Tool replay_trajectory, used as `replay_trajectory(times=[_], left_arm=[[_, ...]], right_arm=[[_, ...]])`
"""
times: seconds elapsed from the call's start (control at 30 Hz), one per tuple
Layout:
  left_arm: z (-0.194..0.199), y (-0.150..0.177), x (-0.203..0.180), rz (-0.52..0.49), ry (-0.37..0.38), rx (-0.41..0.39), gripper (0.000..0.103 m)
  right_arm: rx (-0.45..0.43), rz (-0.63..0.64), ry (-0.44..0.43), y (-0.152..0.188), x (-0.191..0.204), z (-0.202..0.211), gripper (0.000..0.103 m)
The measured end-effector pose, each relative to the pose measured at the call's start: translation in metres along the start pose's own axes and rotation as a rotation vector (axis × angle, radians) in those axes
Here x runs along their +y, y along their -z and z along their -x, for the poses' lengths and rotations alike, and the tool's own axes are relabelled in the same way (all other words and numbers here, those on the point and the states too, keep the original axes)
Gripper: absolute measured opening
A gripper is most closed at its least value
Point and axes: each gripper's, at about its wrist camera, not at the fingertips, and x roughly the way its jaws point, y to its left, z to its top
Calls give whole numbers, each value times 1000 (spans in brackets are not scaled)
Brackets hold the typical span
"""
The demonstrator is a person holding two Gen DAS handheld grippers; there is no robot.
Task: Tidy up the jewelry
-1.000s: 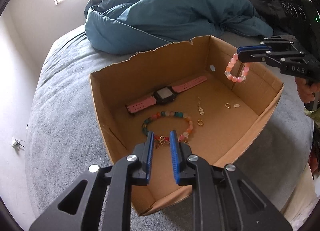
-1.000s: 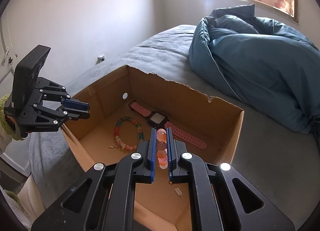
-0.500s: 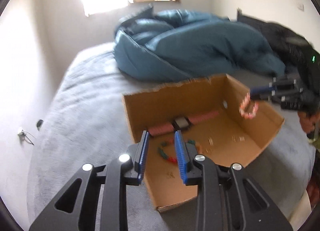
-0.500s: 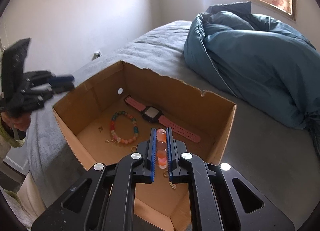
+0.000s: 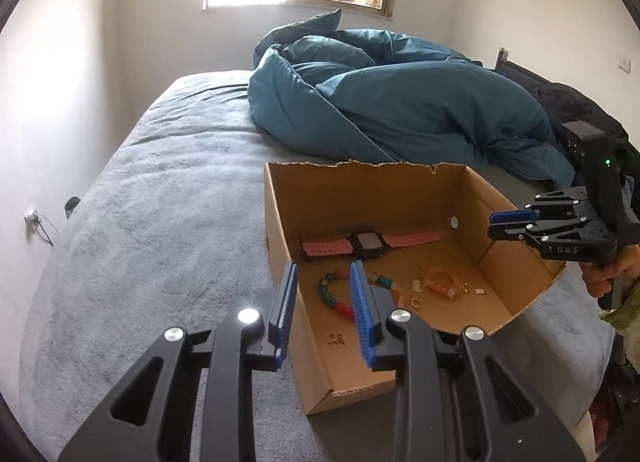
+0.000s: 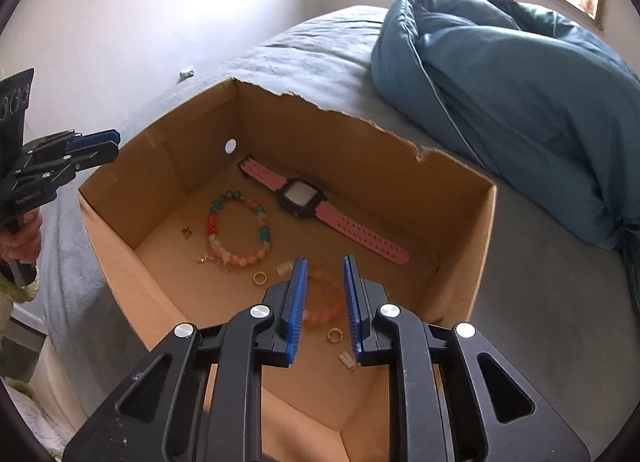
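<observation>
The right tool (image 6: 325, 304) is held above the cardboard box (image 6: 460, 262), its jaws just parted, nothing clamped between them. The pink-orange bead bracelet (image 6: 325, 304) is seen lying on the box floor, below the tool, near the pink watch (image 6: 320, 205). The left tool (image 5: 324, 312) is kept part-open and empty over the box's near corner.

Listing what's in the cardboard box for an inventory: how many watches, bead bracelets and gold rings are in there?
Watch: 1
Bead bracelets: 2, the multicoloured bracelet and the orange bracelet
Gold rings: 2
Total: 5
</observation>
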Motion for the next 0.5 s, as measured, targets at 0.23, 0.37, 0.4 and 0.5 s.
replay_trajectory(times=[0.23,0.37,0.4,0.5], left_arm=[[6,3,-2,-10,19,-24,30],[7,8,-1,-6,40,-23,34],[5,10,0,-1,43,-15,35],[4,13,2,11,43,-16,37]], right_arm=[[-103,-62,49,16,-7,40,28],[-192,-120,118,28,-13,67,40],[-209,-146,131,34,-16,72,40],[-206,-229,165,49,-28,72,41]])
